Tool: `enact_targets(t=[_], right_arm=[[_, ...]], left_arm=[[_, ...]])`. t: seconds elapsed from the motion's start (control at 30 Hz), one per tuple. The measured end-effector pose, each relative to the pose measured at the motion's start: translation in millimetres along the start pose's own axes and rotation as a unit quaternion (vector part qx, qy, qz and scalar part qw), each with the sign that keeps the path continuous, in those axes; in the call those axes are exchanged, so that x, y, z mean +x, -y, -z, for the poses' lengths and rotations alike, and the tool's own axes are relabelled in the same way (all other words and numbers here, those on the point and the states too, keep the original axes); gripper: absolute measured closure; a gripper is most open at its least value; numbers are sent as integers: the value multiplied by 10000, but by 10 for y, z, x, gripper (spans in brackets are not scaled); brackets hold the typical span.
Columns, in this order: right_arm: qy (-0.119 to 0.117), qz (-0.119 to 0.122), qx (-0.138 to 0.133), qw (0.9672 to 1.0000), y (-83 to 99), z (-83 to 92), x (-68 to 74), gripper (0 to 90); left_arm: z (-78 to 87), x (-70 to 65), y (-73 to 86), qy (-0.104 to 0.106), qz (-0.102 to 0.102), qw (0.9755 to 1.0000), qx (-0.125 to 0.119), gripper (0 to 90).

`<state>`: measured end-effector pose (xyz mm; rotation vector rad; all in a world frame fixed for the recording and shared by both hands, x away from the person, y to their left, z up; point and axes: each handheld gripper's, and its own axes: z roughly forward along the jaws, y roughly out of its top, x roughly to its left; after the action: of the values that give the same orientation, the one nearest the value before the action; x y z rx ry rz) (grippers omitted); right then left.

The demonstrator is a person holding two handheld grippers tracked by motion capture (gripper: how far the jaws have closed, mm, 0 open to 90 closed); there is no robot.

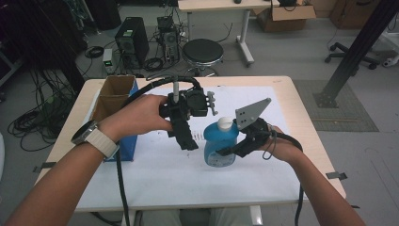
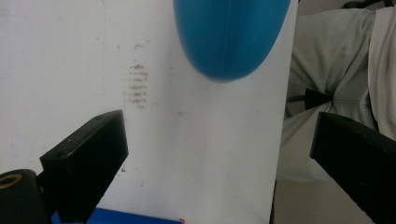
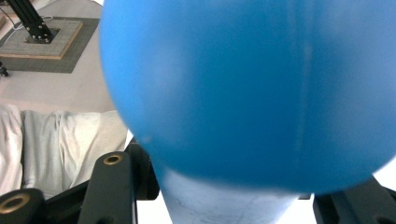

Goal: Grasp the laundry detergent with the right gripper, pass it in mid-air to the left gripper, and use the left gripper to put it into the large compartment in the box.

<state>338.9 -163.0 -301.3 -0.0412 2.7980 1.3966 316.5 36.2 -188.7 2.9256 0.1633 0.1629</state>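
The right gripper (image 1: 230, 149) clamps the blue bottle (image 1: 220, 146) at table centre, jaws closed on its body. At 9 o'clock of the bottle, the left gripper (image 1: 188, 143) points down, its 2 jaws wide apart and empty. The cardboard box (image 1: 115, 94) stands at 10 o'clock.

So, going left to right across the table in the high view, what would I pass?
Cardboard box → left gripper → blue bottle → right gripper, shut on the bottle.
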Motion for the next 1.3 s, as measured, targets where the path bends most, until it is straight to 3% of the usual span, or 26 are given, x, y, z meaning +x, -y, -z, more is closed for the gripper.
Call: enact_targets(t=[1.3], right_arm=[[-200,143,-36,9997,-170,-248,-10,445]], left_arm=[[-129,-21,-319,138,-203,9997,-1,47]])
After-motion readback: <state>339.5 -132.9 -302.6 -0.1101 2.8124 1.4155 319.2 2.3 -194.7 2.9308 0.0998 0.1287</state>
